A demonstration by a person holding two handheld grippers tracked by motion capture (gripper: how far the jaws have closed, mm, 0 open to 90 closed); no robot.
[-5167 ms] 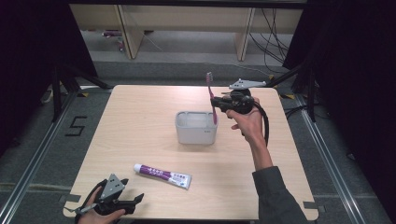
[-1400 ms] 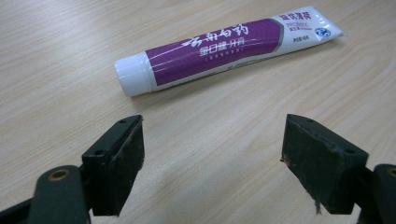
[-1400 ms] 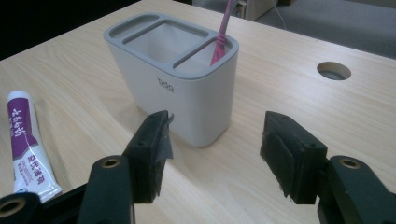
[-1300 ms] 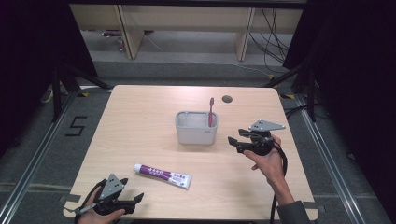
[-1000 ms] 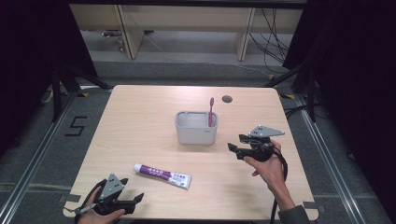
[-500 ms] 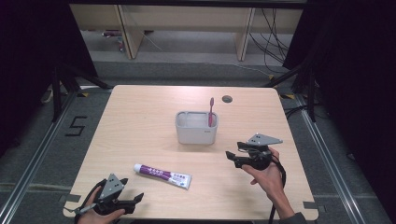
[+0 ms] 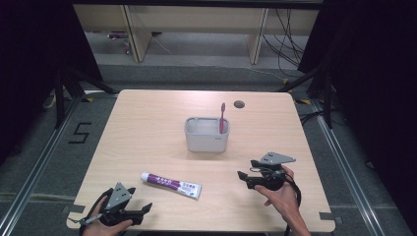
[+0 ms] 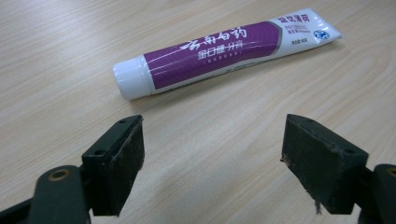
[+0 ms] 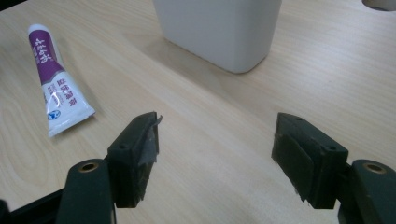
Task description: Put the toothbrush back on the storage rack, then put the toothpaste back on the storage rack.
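Now, from the high view, you have a light wooden counter (image 7: 147,132) with a white rectangular holder (image 7: 206,134) near its middle. A pink toothbrush (image 7: 222,118) stands upright in the holder's right end, bristles up. A toothpaste tube (image 7: 171,185), purple in the middle with a white cap and white tail, lies flat on the counter nearer to you, its cap pointing left. Your left gripper (image 7: 129,214) is at the near left edge of the counter, close to the cap end of the tube but apart from it. Your right gripper (image 7: 251,176) is at the near right, to the right of the tube's tail, and its fingers point left.

Next, in the left gripper view, the tube (image 8: 219,49) lies across the counter just beyond the fingers (image 8: 114,163), cap at the left. The fingers are spread wide and hold nothing; only bare wood is between them.

Finally, in the right gripper view, the fingers (image 9: 135,156) are also spread wide and empty. The tube's tail (image 9: 56,84) is ahead at the left, and the white holder (image 9: 219,28) is ahead in the middle, well apart from the fingers.
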